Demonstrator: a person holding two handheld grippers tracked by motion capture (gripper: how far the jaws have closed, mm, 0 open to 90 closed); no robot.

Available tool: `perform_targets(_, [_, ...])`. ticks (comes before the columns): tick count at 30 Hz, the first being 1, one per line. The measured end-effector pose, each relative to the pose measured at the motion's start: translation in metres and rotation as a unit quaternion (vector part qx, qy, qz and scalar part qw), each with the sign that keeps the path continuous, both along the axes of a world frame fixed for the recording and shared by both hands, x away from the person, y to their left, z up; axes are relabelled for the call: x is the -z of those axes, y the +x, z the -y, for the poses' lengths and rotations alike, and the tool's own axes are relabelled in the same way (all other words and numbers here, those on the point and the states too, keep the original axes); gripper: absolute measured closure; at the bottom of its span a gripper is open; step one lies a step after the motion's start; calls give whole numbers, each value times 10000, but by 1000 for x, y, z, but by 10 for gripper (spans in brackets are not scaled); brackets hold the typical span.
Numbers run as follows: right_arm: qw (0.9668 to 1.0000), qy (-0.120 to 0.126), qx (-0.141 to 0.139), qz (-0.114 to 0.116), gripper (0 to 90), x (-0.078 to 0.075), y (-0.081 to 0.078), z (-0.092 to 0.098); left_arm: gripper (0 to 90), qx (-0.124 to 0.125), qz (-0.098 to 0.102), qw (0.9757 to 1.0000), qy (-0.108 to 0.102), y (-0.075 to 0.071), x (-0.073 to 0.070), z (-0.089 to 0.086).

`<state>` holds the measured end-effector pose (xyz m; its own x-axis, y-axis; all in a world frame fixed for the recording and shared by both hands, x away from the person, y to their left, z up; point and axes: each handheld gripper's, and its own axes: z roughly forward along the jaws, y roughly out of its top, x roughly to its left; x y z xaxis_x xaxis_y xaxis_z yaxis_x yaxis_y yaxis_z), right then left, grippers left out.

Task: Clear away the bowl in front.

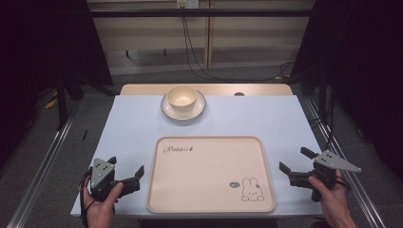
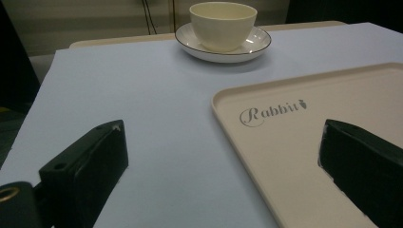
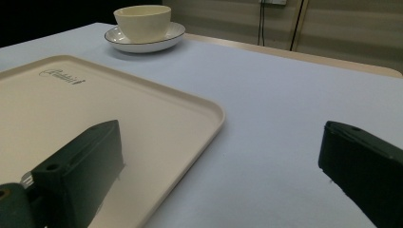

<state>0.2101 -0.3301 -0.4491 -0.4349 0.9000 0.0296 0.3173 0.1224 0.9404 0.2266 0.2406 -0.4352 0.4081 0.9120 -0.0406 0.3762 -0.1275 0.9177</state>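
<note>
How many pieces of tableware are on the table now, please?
3. A cream bowl sits on a white saucer at the far middle of the table; a cream tray with a rabbit drawing lies at the near middle, nothing on it. Nothing seems hidden.

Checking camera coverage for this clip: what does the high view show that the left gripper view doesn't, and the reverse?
High view alone: both hands, the left gripper, the right gripper, the tray's rabbit drawing, floor cables. Left gripper view alone: its own two black jaws seen close, wide apart. Both: the cream rectangular plastic tray, its "Rabbit" lettering, and the cream bowl on the dark-rimmed white saucer.
</note>
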Motion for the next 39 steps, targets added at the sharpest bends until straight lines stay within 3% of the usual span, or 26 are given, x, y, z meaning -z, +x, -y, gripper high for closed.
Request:
perform_targets(5, [10000, -27, -83, 18, 6, -1, 0, 0, 26, -8, 6, 10000, -21, 0, 0, 0])
perform_targets(19, [9997, -5, -205, -131, 9, 1, 0, 0, 28, 290, -98, 9995, -30, 0, -1, 11])
perform_targets(27, [9996, 33, -248, -162, 10, 1, 1, -1, 31, 402, -66, 9989, -243, 8, -5, 22])
perform_targets(39, [9995, 100, -284, -111, 10, 1, 1, -1, 30, 655, -154, 9977, 20, 28, -8, 34])
